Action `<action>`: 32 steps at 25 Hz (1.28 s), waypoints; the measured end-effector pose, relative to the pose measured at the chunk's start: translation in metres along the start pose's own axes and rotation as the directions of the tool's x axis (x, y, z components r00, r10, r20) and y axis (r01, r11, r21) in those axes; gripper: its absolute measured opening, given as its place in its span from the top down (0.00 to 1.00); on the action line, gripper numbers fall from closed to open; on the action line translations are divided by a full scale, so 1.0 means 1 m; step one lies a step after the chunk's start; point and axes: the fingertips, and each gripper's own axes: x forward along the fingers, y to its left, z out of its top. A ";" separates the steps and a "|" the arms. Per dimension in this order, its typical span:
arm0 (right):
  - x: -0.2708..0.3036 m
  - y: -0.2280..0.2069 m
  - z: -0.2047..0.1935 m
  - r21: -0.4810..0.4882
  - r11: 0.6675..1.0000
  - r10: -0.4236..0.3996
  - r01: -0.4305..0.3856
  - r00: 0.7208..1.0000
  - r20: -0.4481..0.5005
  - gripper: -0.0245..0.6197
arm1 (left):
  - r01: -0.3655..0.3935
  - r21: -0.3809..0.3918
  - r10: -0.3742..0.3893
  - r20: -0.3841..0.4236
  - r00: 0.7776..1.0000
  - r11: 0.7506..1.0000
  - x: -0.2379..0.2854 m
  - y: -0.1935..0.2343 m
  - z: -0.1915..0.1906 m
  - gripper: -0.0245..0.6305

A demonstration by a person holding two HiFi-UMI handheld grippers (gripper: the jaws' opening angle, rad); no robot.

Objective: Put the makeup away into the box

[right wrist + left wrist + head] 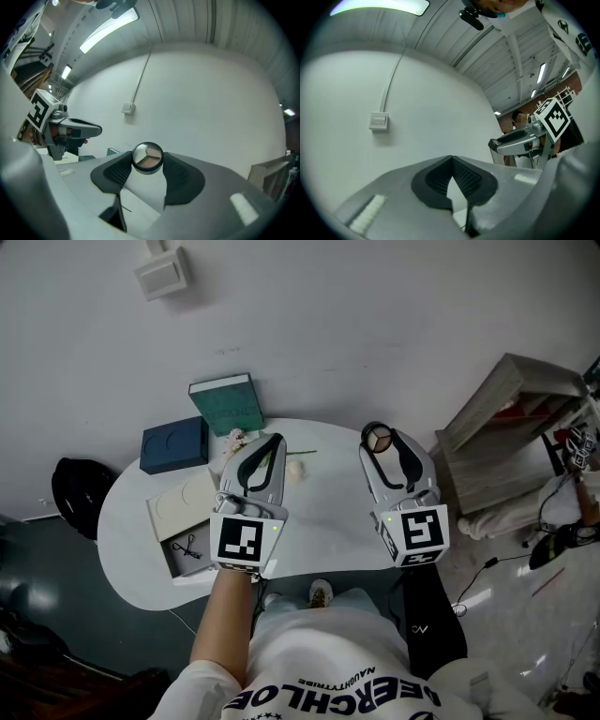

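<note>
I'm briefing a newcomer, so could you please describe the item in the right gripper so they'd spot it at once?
Above the white oval table, find the right gripper. Its jaw tips clamp a small round compact, black-rimmed, with tan and brown wedges showing inside. Unlike the green box and the dark blue box on the table, it is round and held aloft.

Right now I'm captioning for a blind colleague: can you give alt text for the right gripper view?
The right gripper holds a round makeup compact between its jaw tips, with a white wall behind. The left gripper shows at the left edge, jaws together.
</note>
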 end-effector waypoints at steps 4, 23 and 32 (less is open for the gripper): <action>-0.001 0.011 0.004 0.001 1.000 0.013 -0.013 1.000 0.004 0.59 | 0.001 0.002 -0.001 0.006 1.000 1.000 -0.006 0.000 0.003 0.96; 0.052 0.208 0.042 0.011 0.960 0.281 -0.281 0.959 0.040 0.59 | -0.213 0.104 0.220 -0.057 0.974 0.971 -0.154 0.129 -0.005 0.96; 0.061 0.311 0.050 0.007 0.914 0.405 -0.406 0.913 0.055 0.59 | -0.336 0.080 0.342 -0.088 0.935 0.938 -0.242 0.181 -0.023 0.96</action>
